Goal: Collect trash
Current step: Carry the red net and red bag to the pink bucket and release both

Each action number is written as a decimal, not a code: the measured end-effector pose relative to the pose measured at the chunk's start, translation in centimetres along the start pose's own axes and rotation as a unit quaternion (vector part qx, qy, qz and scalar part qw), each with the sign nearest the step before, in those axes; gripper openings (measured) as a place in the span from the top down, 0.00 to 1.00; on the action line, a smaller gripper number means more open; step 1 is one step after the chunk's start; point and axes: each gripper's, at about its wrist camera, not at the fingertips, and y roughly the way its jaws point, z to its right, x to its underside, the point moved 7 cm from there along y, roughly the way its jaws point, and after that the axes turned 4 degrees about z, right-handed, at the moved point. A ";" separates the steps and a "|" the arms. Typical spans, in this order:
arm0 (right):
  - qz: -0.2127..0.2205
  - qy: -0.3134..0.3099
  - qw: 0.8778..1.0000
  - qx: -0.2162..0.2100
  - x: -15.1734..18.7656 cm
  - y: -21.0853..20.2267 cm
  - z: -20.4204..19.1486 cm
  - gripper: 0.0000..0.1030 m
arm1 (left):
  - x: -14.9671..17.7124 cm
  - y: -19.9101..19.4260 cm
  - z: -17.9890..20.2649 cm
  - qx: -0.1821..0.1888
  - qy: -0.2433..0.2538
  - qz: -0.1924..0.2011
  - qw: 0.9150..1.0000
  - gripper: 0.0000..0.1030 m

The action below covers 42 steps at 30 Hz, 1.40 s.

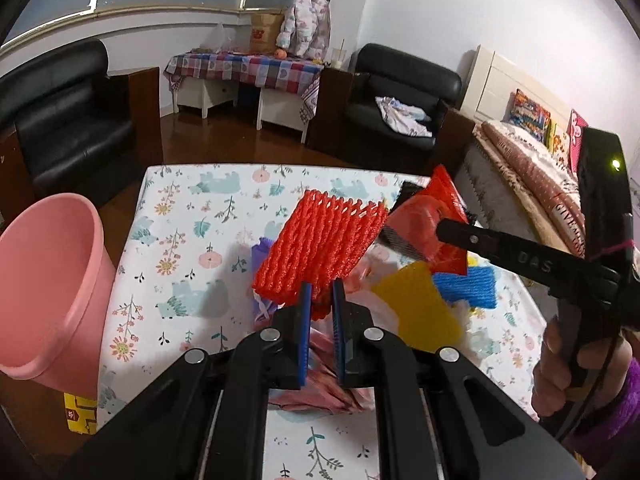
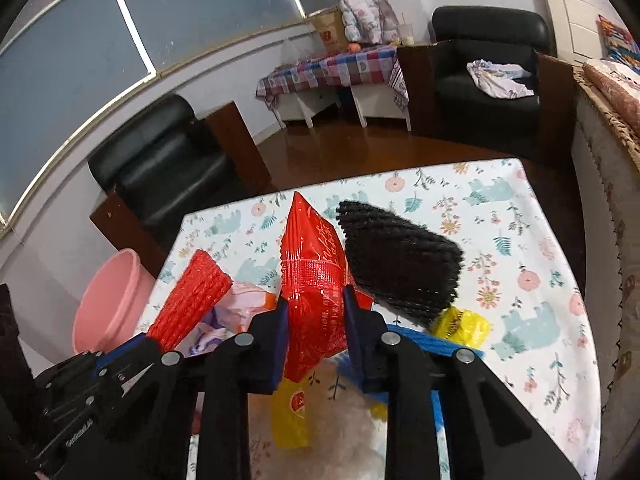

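Note:
My left gripper (image 1: 321,292) is shut on a red foam net sleeve (image 1: 320,246) and holds it above the table; the sleeve also shows in the right wrist view (image 2: 192,300). My right gripper (image 2: 316,312) is shut on a red snack wrapper (image 2: 316,280) together with a black foam net (image 2: 400,264), lifted above the table; the wrapper also shows in the left wrist view (image 1: 432,220). A pink trash bucket (image 1: 48,292) stands off the table's left edge; it also shows in the right wrist view (image 2: 112,300). More trash lies on the table: a yellow net (image 1: 420,308), a blue net (image 1: 466,286), pink wrappers (image 1: 320,392).
The table (image 1: 192,240) has a floral cloth. A yellow wrapper (image 2: 460,326) and a yellow packet (image 2: 292,412) lie under my right gripper. Black armchairs (image 1: 60,116) stand beyond the table, and a bed (image 1: 532,172) is at the right.

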 end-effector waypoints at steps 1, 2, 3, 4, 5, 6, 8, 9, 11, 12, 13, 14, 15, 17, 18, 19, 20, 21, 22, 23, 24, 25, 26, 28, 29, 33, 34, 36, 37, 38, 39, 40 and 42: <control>0.004 0.000 1.000 -0.001 -0.1 -0.5 -0.1 0.76 | -0.2 -0.3 0.1 0.002 -0.001 0.004 1.000 0.91; 0.010 0.000 1.000 -0.004 -0.4 -1.2 -0.2 0.76 | -0.3 -0.5 0.1 0.003 -0.002 0.007 1.000 0.91; 0.014 0.001 1.000 -0.006 -0.5 -1.8 -0.3 0.76 | -0.4 -0.8 0.1 0.004 -0.003 0.009 1.000 0.91; 0.018 0.002 1.000 -0.008 -0.6 -2.2 -0.4 0.76 | -0.5 -1.0 0.1 0.004 -0.004 0.012 1.000 0.91; 0.023 0.005 1.000 -0.011 -0.8 -2.8 -0.5 0.76 | -0.6 -1.3 0.2 0.006 -0.006 0.014 1.000 0.91; 0.028 0.007 0.999 -0.015 -1.1 -3.4 -0.5 0.76 | -0.6 -1.5 0.2 0.006 -0.006 0.017 1.000 0.91; 0.039 0.009 0.999 -0.016 -1.4 -4.5 -0.6 0.76 | -0.8 -2.0 0.3 0.008 -0.006 0.023 1.000 0.91; 0.042 0.009 0.999 -0.017 -1.6 -4.9 -0.7 0.76 | -0.9 -2.2 0.4 0.009 -0.006 0.026 1.000 0.91; 0.046 0.009 0.999 -0.019 -1.7 -5.7 -0.8 0.76 | -1.1 -2.6 0.6 0.012 -0.007 0.030 0.999 0.91; 0.049 0.011 0.998 -0.021 -1.8 -6.1 -0.8 0.76 | -1.1 -2.7 0.6 0.013 -0.007 0.032 0.999 0.91; 0.052 0.013 0.998 -0.023 -1.9 -6.5 -0.8 0.76 | -1.2 -2.8 0.7 0.013 -0.007 0.033 0.999 0.91; 0.054 0.016 0.998 -0.027 -1.9 -6.8 -0.9 0.76 | -1.1 -3.0 0.7 0.014 -0.007 0.036 0.999 0.91; 0.057 0.019 0.998 -0.030 -2.0 -7.2 -0.9 0.76 | -1.1 -3.2 0.7 0.014 -0.008 0.037 0.999 0.91; 0.062 0.027 0.997 -0.040 -2.3 -7.7 -1.1 0.76 | -1.2 -3.6 0.7 0.015 -0.009 0.040 0.999 0.91; 0.064 0.032 0.996 -0.045 -2.5 -8.0 -1.1 0.76 | -1.3 -3.7 0.6 0.014 -0.009 0.042 0.999 0.91; 0.066 0.035 0.996 -0.047 -2.6 -8.2 -1.0 0.76 | -1.4 -3.8 0.6 0.014 -0.009 0.044 0.999 0.91; 0.068 0.038 0.996 -0.051 -2.7 -8.5 -1.0 0.76 | -1.4 -3.9 0.5 0.013 -0.010 0.046 0.999 0.91; 0.069 0.039 0.995 -0.052 -2.8 -8.6 -1.0 0.76 | -1.5 -4.0 0.4 0.013 -0.012 0.047 0.999 0.91; 0.070 0.041 0.995 -0.052 -2.8 -8.7 -1.0 0.76 | -1.5 -4.1 0.3 0.013 -0.013 0.049 0.999 0.91; 0.069 0.041 0.995 -0.052 -2.8 -8.8 -1.1 0.76 | -1.5 -4.2 0.2 0.012 -0.015 0.050 0.999 0.91; 0.068 0.039 0.996 -0.051 -2.8 -8.8 -1.0 0.76 | -1.5 -4.3 0.1 0.012 -0.016 0.052 0.998 0.91; 0.065 0.036 0.996 -0.050 -2.7 -8.8 -1.2 0.76 | -1.5 -4.4 -0.1 0.012 -0.017 0.053 0.998 0.91; 0.064 0.034 0.996 -0.050 -2.6 -8.8 -1.5 0.76 | -1.4 -4.5 -0.3 0.009 -0.019 0.054 0.998 0.91; 0.058 0.030 0.997 -0.050 -2.3 -8.5 -1.9 0.76 | -1.3 -4.7 -0.8 0.004 -0.023 0.054 0.998 0.91; 0.054 0.028 0.997 -0.052 -2.1 -8.3 -2.4 0.76 | -1.3 -4.8 -1.1 0.000 -0.026 0.055 0.998 0.91; 0.035 0.009 0.997 -0.065 -1.2 -6.8 -5.0 0.76 | -1.0 -5.4 -2.6 -0.019 -0.038 0.059 0.997 0.91; 0.032 0.004 0.997 -0.069 -0.9 -6.5 -5.7 0.76 | -0.9 -5.6 -3.2 -0.026 -0.042 0.059 0.997 0.91; 0.024 -0.009 0.997 -0.078 -0.8 -5.6 -7.4 0.76 | -0.9 -5.9 -4.1 -0.036 -0.048 0.060 0.996 0.91; 0.021 -0.017 0.996 -0.083 -0.7 -5.3 -8.4 0.76 | -0.9 -6.1 -4.7 -0.042 -0.052 0.061 0.996 0.91; 0.018 -0.024 0.996 -0.088 -0.6 -4.9 -9.4 0.76 | -0.8 -6.5 -5.4 -0.050 -0.057 0.064 0.995 0.91; 0.015 -0.032 0.995 -0.095 -0.5 -4.6 -10.5 0.76 | -0.9 -6.9 -6.0 -0.057 -0.061 0.067 0.994 0.91; 0.012 -0.041 0.994 -0.102 -0.4 -4.2 -11.7 0.76 | -0.9 -7.4 -7.0 -0.067 -0.065 0.071 0.993 0.91; 0.007 -0.053 0.992 -0.114 -0.3 -3.6 -13.6 0.76 | -0.9 -8.1 -8.5 -0.082 -0.074 0.077 0.991 0.91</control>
